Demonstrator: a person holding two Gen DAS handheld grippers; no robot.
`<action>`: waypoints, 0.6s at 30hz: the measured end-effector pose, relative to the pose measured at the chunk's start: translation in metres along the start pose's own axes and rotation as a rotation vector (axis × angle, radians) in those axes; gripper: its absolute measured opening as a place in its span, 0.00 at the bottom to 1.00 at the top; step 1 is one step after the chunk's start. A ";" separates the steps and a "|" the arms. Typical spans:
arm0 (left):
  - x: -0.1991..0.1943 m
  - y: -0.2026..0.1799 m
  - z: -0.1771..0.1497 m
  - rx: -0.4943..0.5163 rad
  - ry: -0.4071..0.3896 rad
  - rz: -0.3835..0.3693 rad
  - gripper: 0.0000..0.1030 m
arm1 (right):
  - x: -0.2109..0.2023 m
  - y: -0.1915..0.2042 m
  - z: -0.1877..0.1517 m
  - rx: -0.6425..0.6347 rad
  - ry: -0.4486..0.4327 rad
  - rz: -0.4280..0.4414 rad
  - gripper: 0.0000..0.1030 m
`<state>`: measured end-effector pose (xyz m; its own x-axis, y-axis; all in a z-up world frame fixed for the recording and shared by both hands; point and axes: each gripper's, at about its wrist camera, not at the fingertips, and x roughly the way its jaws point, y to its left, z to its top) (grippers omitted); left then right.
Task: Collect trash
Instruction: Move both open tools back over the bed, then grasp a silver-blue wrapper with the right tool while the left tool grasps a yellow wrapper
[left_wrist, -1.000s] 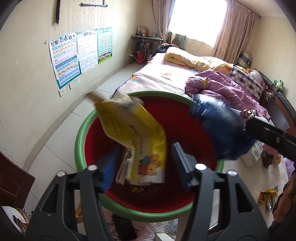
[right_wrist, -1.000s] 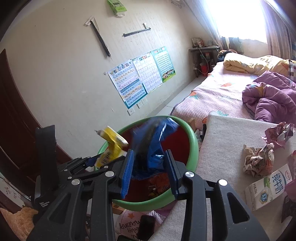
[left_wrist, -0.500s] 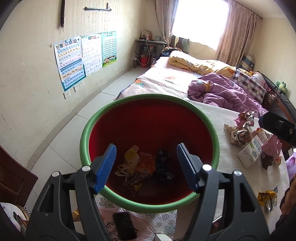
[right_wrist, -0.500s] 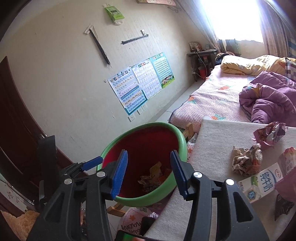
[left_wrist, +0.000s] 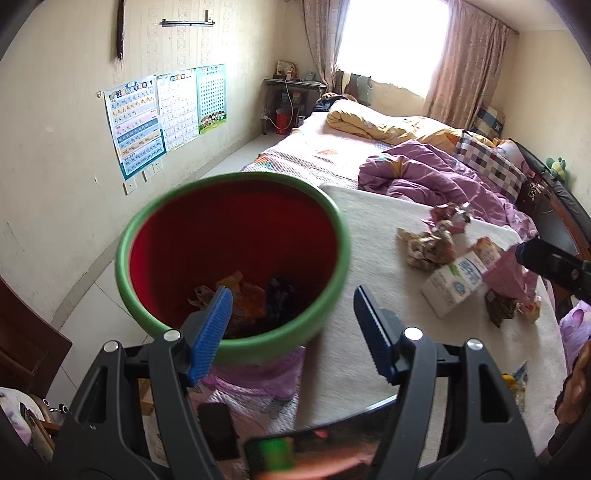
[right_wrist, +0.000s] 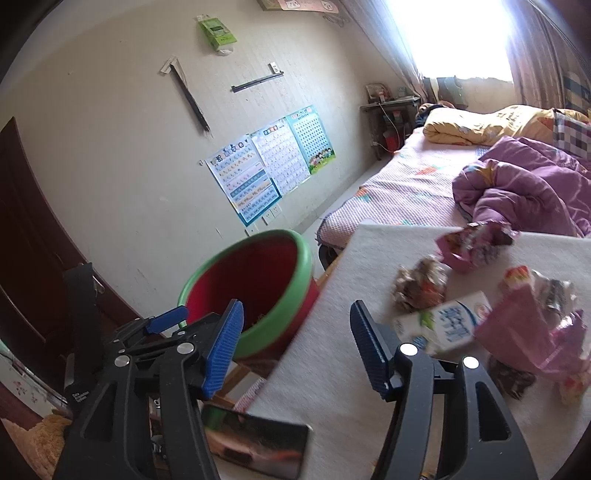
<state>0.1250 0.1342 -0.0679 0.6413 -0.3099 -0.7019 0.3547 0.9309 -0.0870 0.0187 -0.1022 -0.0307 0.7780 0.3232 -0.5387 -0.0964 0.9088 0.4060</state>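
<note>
A red bin with a green rim (left_wrist: 147, 236) stands left of the white table (left_wrist: 369, 258) and holds several wrappers (left_wrist: 251, 295). My left gripper (left_wrist: 291, 332) is open and empty above the bin's near rim. My right gripper (right_wrist: 295, 347) is open and empty over the table's left edge; the bin (right_wrist: 303, 258) lies to its left. On the table lie a white milk carton (right_wrist: 447, 325), a crumpled brown wrapper (right_wrist: 421, 284), a pink bag (right_wrist: 524, 332) and a purple wrapper (right_wrist: 476, 243). The carton (left_wrist: 454, 284) also shows in the left wrist view.
A phone (right_wrist: 258, 443) lies at the table's near edge. A bed with purple and yellow quilts (left_wrist: 424, 170) stands behind the table. A wall with posters (left_wrist: 162, 110) is at the left, a dark door (right_wrist: 22, 221) beside it.
One second ago both grippers let a yellow bag and a blue wrapper fall into the bin. Since then both have opened wider and swung right, toward the table.
</note>
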 end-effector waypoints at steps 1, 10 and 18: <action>-0.002 -0.008 -0.004 -0.003 0.004 -0.003 0.63 | -0.007 -0.008 -0.004 0.002 0.005 -0.004 0.59; -0.010 -0.086 -0.044 -0.010 0.056 -0.054 0.63 | -0.058 -0.077 -0.041 0.045 0.052 -0.058 0.60; -0.012 -0.139 -0.075 0.008 0.121 -0.089 0.67 | -0.067 -0.110 -0.089 0.103 0.175 -0.043 0.68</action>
<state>0.0169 0.0228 -0.1007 0.5205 -0.3651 -0.7719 0.4123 0.8991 -0.1473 -0.0782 -0.2008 -0.1046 0.6596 0.3341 -0.6733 0.0053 0.8936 0.4487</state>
